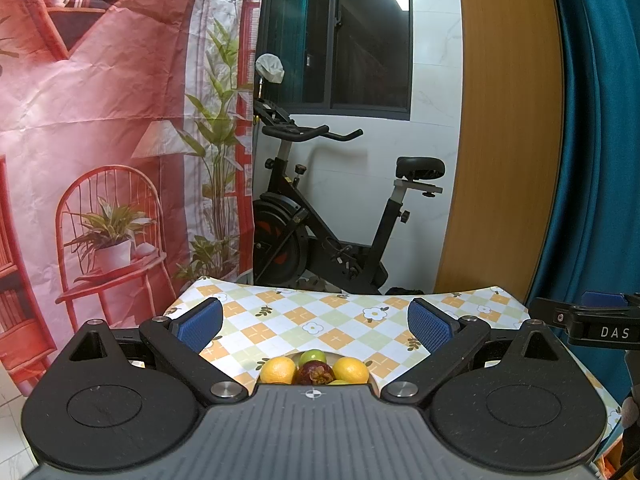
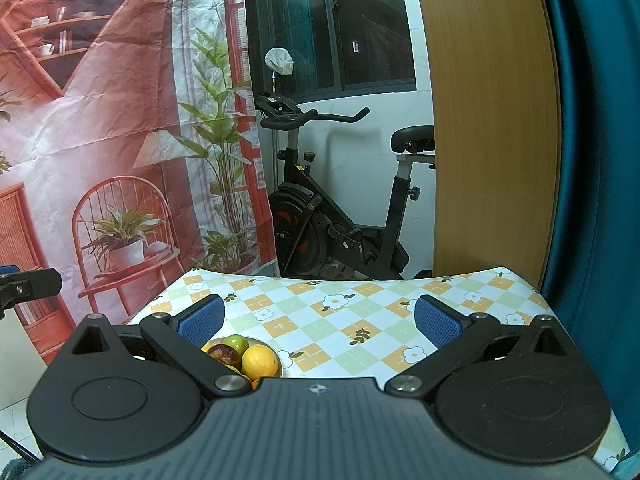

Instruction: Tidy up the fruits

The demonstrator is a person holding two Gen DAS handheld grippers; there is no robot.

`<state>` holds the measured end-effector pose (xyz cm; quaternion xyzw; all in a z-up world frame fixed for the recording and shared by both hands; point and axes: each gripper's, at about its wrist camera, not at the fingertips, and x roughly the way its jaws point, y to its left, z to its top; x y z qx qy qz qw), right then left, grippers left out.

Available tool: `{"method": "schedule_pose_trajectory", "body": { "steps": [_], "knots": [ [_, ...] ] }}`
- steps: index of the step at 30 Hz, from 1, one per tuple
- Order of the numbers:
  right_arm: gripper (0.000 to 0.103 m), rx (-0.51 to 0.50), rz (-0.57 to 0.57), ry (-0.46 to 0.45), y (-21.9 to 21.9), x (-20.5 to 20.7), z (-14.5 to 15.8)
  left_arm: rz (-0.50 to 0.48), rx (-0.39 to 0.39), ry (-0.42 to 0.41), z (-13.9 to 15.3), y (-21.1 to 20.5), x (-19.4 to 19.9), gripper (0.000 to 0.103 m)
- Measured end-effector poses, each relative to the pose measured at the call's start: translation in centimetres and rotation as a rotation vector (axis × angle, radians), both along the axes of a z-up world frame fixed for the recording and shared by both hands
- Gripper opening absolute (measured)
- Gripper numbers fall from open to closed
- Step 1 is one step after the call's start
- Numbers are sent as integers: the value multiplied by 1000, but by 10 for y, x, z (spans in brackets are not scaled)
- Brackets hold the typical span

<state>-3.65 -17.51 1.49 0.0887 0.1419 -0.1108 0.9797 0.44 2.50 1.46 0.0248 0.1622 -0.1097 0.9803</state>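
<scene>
Where the right wrist shows the bowl (image 2: pixel 279 364), left hides its rim.

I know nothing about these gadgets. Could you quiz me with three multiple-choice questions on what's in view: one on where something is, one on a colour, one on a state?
1. Where is the fruit?
A. in a bowl on the table
B. on the floor
C. on the bike seat

2. What colour are the pads on the fingers?
A. red
B. blue
C. white

3. How are both grippers?
A. shut on fruit
B. shut, holding nothing
C. open, holding nothing

Answers:
1 A: the fruit sits in a bowl on the checked table.
2 B: the pads are blue.
3 C: the left gripper and right gripper have spread fingers with nothing between them.
</scene>
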Motion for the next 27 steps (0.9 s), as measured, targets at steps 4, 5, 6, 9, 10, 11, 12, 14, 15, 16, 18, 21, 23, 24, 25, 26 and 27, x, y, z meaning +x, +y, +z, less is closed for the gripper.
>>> {"method": "schedule_pose_trajectory", "body": {
  "steps": [4, 5, 6, 9, 10, 11, 12, 14, 15, 16, 18, 21, 23, 24, 25, 26, 27],
  "knots": [
    [103, 1, -1, 0, 0, 0, 0, 1, 0, 0, 0, 0, 0, 100],
    [103, 1, 0, 0, 0, 0, 0, 1, -1, 0, 0, 0, 0, 100],
    [103, 1, 0, 0, 0, 0, 0, 1, -1, 0, 0, 0, 0, 100],
    [103, 1, 0, 0, 0, 0, 0, 3, -4, 1, -1, -1, -1, 100],
    [103, 1, 0, 0, 0, 0, 0, 2, -5, 1, -1, -1, -1, 100],
    [103, 1, 0, 0, 0, 0, 0, 2, -6, 2, -1, -1, -1, 100],
    [103, 1, 0, 0, 0, 0, 0, 2, -6, 2, -1, -1, -1, 100],
    [103, 0, 0, 1, 0, 0, 0, 2, -6, 2, -1, -2, -1, 100],
    [103, 1, 0, 1, 0, 0, 0, 3, -6, 1, -1, -1, -1, 100],
    [103, 1, 0, 0, 0, 0, 0, 3, -6, 1, -1, -1, -1, 100],
    [103, 1, 0, 1, 0, -1, 0, 5, -9, 3, -1, -1, -1, 100],
    [103, 1, 0, 1, 1, 0, 0, 7, -16, 10, -2, -1, -1, 100],
    [103, 1, 1, 2, 0, -1, 0, 9, -16, 10, -3, -1, -3, 100],
    [103, 1, 1, 1, 0, 0, 0, 10, -17, 9, -3, -1, -3, 100],
    [103, 1, 0, 2, 0, 0, 0, 10, -17, 8, -3, -1, -3, 100],
    [103, 2, 0, 2, 0, 0, 0, 12, -17, 7, -3, -1, -3, 100],
    [103, 2, 0, 2, 0, -1, 0, 15, -18, 7, -3, -1, -3, 100]
  ]
}}
